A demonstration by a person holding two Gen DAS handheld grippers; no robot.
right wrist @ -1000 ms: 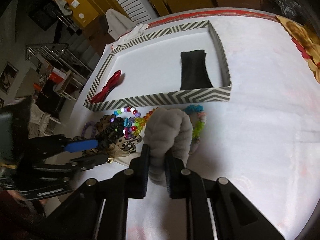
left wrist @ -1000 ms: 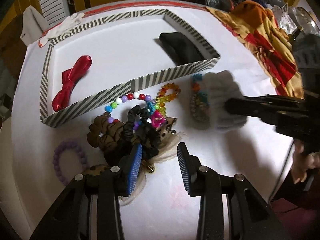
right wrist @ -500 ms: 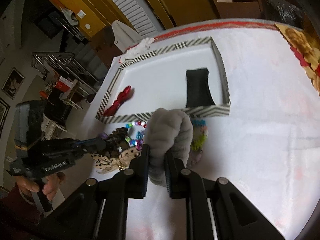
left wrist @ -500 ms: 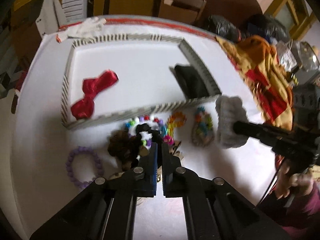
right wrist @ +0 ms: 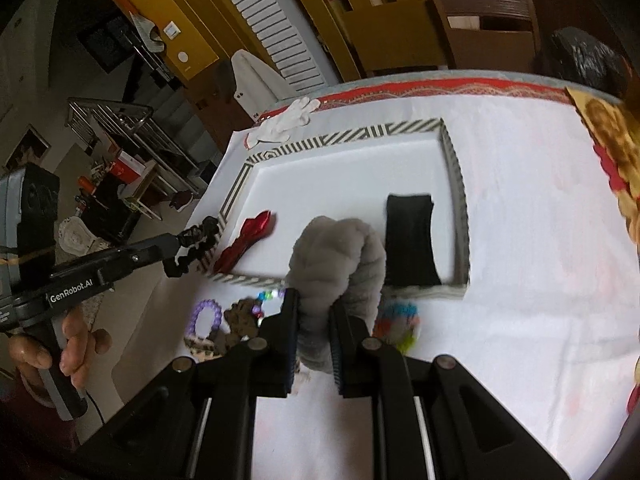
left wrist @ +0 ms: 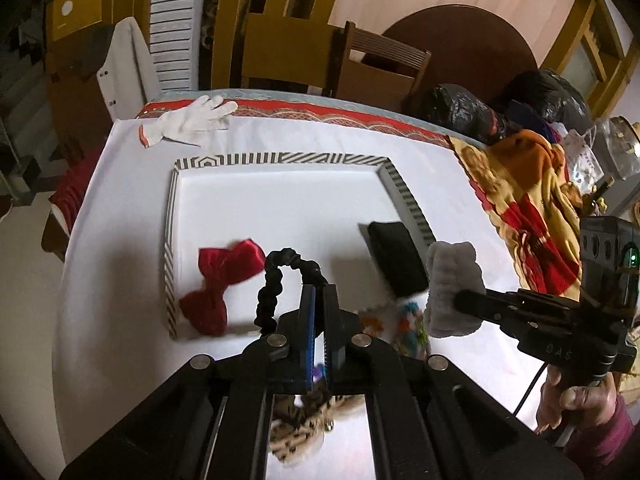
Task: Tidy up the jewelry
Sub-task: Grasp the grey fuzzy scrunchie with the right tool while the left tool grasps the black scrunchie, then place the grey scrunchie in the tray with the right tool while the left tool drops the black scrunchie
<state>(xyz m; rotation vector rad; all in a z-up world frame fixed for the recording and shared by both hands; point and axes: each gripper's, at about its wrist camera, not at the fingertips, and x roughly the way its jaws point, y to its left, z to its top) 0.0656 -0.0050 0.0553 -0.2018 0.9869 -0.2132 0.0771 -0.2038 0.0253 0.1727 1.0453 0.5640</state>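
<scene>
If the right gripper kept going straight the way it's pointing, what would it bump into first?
Probably the white floor of the striped-rimmed tray, near the flat black fabric band. The right gripper holds a fluffy grey scrunchie that blocks the view, so depth is unclear.

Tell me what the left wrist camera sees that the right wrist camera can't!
Only the left wrist view shows the right hand and the bright blanket's red squares. Only the right wrist view shows the purple bracelet as a whole ring, the left hand and a metal rack. Both show the striped tray, red bow, black scrunchie in the left claw and grey scrunchie in the right claw.
</scene>
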